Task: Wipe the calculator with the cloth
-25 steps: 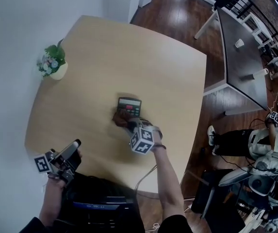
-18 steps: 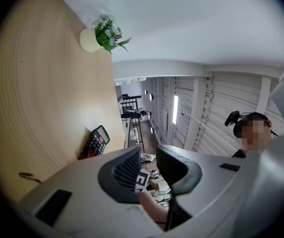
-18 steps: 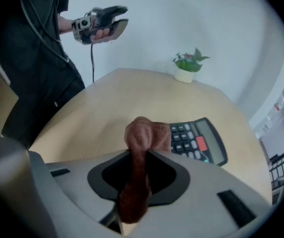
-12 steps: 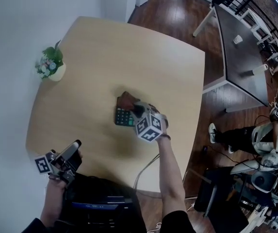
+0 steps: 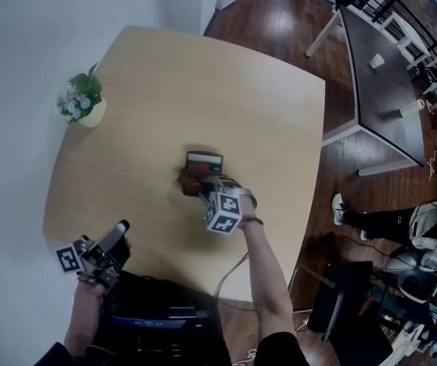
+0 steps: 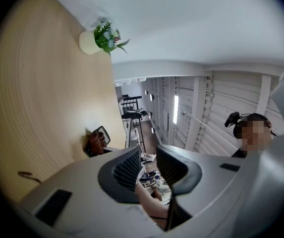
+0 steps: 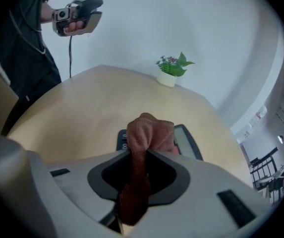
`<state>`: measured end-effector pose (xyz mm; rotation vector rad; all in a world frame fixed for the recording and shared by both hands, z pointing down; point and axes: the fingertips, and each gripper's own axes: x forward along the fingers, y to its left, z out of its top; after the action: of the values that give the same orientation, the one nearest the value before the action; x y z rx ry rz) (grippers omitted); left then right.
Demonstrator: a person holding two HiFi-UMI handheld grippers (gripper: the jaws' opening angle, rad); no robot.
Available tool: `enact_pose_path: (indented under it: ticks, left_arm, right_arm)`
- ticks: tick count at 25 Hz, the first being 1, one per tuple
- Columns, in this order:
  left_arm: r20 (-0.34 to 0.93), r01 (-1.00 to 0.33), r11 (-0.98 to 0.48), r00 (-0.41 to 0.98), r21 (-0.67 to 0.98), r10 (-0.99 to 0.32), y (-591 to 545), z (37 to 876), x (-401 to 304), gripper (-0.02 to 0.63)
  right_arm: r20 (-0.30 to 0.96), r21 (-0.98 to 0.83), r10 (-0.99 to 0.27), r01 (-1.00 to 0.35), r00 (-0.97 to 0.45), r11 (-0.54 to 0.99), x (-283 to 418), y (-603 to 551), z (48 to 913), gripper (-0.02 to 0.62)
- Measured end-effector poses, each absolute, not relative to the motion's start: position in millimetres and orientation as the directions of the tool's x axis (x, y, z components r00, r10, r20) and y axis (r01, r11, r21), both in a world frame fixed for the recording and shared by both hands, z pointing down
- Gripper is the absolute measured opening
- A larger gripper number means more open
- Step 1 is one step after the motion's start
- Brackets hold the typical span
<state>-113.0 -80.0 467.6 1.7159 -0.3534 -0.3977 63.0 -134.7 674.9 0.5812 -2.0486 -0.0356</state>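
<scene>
Closest to the camera, the right gripper [image 7: 141, 158] has its jaws pinched tight on a brown cloth [image 7: 149, 132]. The cloth bunches up past the tips and trails back down between them. In the right gripper view that wad blocks most of the calculator [image 7: 187, 141]: you only get a strip of keys on the left and the dark body on the right. Same story from the head view, where the marker cube sits over the jaw tips. Only the display end of the calculator sticks out on the far side, and the near half is under the cloth and gripper. So the cloth sits on the calculator, roughly mid-table, with the gripper angled down onto it.

The left gripper [image 5: 119, 229] is off at the near left edge of the table, well apart from all that. Its jaws stand apart with nothing between them.

The table [image 5: 165, 82] is light wood with rounded corners. A small potted plant [image 5: 81, 102] sits at the far left by the white wall. Beyond it there's dark wood floor [image 5: 279, 21] and a second, dark table [image 5: 378, 90] with cups on it. A seated person [image 5: 401, 219] is at the right, partly cut off.
</scene>
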Motion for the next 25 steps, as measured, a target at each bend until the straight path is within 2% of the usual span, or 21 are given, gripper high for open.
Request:
enact_pose_path:
  ticks: [6, 8, 11, 14, 16, 18, 25]
  left_arm:
    - [-0.067, -0.006, -0.176, 0.91, 0.984, -0.408, -74, 465, -94, 0.095]
    - [-0.065, -0.008, -0.176, 0.912, 0.984, -0.404, -74, 464, -93, 0.095]
    - [-0.062, -0.011, -0.177, 0.913, 0.984, -0.404, -73, 465, -95, 0.095]
    - [-0.062, -0.013, -0.178, 0.911, 0.984, -0.407, -72, 465, -95, 0.095]
    - [-0.064, -0.013, -0.182, 0.911, 0.983, -0.408, -71, 463, -95, 0.095]
    - [-0.065, -0.015, -0.189, 0.909, 0.982, -0.412, -70, 460, -96, 0.095]
    - [-0.05, -0.035, -0.186, 0.901, 0.982, -0.431, -70, 461, -105, 0.095]
  right_arm:
    - [0.859, 0.134, -0.247, -0.269, -0.448, 0.954, 59, -59, 689, 0.083]
    - [0.858, 0.101, -0.221, -0.27, -0.464, 0.957, 67, -50, 685, 0.083]
    - [0.783, 0.11, -0.347, -0.434, -0.516, 0.894, 91, -86, 650, 0.083]
    - [0.697, 0.236, -0.561, -0.596, -0.446, 0.767, 128, -148, 615, 0.083]
    - [0.647, 0.296, -0.648, -0.651, -0.401, 0.699, 143, -180, 605, 0.083]
    - [0.631, 0.306, -0.669, -0.666, -0.393, 0.68, 145, -196, 611, 0.083]
    - [0.718, 0.259, -0.551, -0.571, -0.425, 0.779, 126, -165, 663, 0.083]
